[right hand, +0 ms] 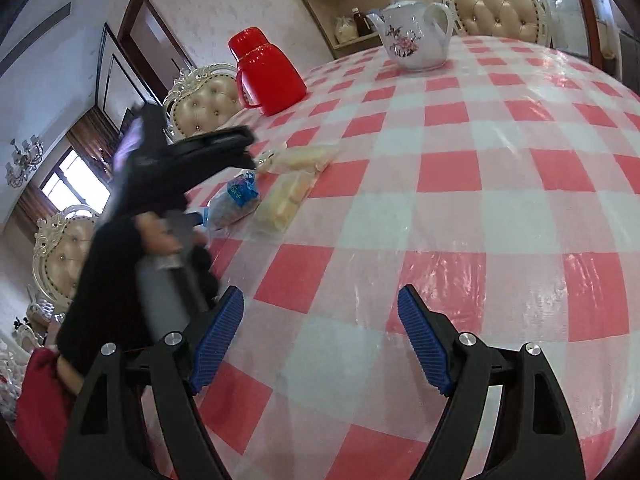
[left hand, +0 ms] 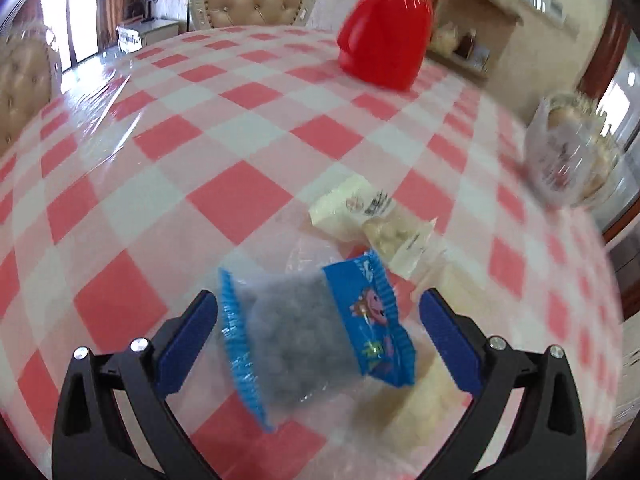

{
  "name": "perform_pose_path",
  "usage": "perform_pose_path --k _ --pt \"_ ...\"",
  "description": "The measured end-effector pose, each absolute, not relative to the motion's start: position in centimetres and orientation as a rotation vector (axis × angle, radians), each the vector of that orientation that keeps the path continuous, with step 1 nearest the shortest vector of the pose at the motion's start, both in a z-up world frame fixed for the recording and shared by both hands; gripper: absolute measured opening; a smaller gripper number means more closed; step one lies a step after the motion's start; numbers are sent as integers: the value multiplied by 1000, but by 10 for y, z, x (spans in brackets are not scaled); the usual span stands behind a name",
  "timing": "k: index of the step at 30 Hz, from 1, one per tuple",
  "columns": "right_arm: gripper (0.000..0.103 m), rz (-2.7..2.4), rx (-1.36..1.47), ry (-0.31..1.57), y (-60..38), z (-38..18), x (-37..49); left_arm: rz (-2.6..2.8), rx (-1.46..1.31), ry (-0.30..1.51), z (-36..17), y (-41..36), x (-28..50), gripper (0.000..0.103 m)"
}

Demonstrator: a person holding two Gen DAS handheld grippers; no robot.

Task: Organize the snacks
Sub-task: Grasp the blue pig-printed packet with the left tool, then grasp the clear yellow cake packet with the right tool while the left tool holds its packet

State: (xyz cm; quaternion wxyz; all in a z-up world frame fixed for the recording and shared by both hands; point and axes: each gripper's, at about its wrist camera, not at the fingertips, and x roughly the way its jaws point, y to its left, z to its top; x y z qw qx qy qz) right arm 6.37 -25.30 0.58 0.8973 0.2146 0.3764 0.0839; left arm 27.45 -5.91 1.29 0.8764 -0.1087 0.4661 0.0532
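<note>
A blue snack packet (left hand: 312,340) with dark contents lies on the checked tablecloth between the wide-apart jaws of my left gripper (left hand: 320,336). The right pad stands clear of it, so the gripper is open. Cream snack packets (left hand: 360,208) lie just beyond it, and another (left hand: 424,364) shows under its right side. In the right wrist view my right gripper (right hand: 320,340) hangs open over bare cloth with nothing between its fingers. Up and to its left, the left gripper (right hand: 222,186) straddles the blue packet (right hand: 238,196), with the cream packets (right hand: 286,196) beside it.
A red thermos jug (right hand: 268,72) and a white flowered teapot (right hand: 416,36) stand at the far side of the table. A clear jar (left hand: 568,152) stands near the right edge. Padded chairs (right hand: 500,8) ring the table. A black-sleeved hand (right hand: 120,264) holds the left gripper.
</note>
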Motion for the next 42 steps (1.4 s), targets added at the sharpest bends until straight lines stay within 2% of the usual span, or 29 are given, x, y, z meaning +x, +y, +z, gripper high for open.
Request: perform_pose_path --k 1,2,3,4,5,11,15,19,23,30,31,32,33,42 --pt "78 172 453 779 -255 5 63 122 -198 994 7 -61 276 99" --pt "78 171 460 779 -256 6 61 117 -172 967 7 -61 270 91" --pt "78 168 470 779 -258 6 60 99 -156 948 8 -61 262 72" --pt "78 163 477 778 -259 6 60 67 -156 933 11 -59 254 60" --pt "78 162 477 777 -259 6 59 41 -176 913 16 -52 239 58" --pt "78 152 457 771 -256 6 59 36 -312 819 42 1 161 58" --pt "78 107 404 796 -239 4 76 125 -383 686 47 42 111 58" --pt "78 101 392 821 -209 3 117 121 -501 642 44 65 109 59" --pt "78 66 347 820 -172 4 164 142 -475 589 50 71 110 60" --pt "77 -78 170 914 -143 -3 223 110 -509 646 38 76 122 61" --pt "73 -84 127 921 -142 -4 222 101 -503 649 39 74 123 61" --pt "47 -76 94 903 -143 -2 215 89 -498 655 39 72 124 61" --pt "37 -64 85 897 -147 -1 208 82 -495 659 38 71 124 61" --pt "36 157 176 747 -196 22 79 41 -462 685 40 58 124 61"
